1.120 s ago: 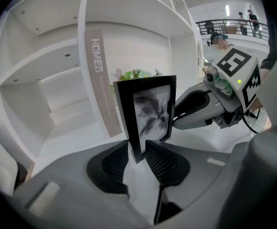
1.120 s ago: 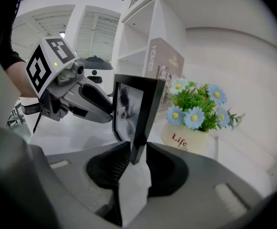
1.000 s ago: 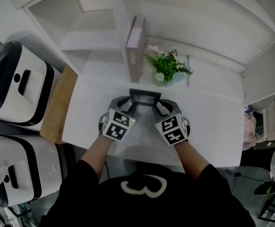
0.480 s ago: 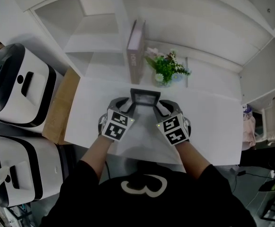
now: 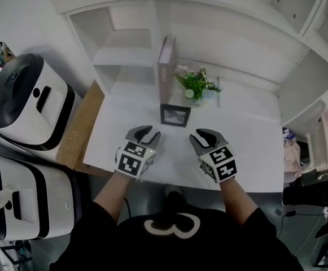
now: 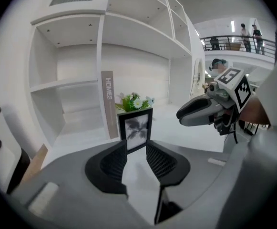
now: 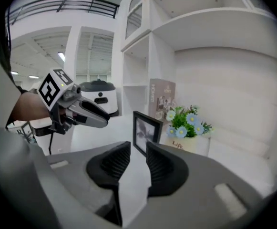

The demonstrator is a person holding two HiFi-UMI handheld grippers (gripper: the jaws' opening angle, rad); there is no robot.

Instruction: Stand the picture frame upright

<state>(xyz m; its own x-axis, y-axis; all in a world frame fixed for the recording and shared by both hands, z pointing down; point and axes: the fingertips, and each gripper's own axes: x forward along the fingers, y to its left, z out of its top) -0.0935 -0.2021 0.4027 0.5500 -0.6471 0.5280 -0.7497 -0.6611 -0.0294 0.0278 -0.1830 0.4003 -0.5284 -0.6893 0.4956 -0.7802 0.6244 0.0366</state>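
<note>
The black picture frame [image 5: 175, 115] stands upright on the white table [image 5: 248, 145], in front of the flowers, its picture facing me. My left gripper [image 5: 144, 134] sits nearer to me and left of the frame, apart from it. Its jaws are opening with nothing between them. My right gripper [image 5: 204, 135] hovers to the frame's near right, open and empty. In the left gripper view the frame [image 6: 135, 130] shows beyond the left gripper [image 6: 136, 151]. From the right gripper view, the frame [image 7: 145, 130] shows edge-on past the right gripper [image 7: 138, 151].
A tall box printed HOMES [image 5: 166, 66] stands behind the frame, beside a small pot of flowers [image 5: 195, 86]. White shelves [image 5: 124, 44] rise at the back. Two white and black machines [image 5: 28, 106] and a wooden board [image 5: 84, 129] lie left of the table.
Both grippers have let go of the frame and drawn back toward me. The frame now stands upright by itself, where before it was held between them.
</note>
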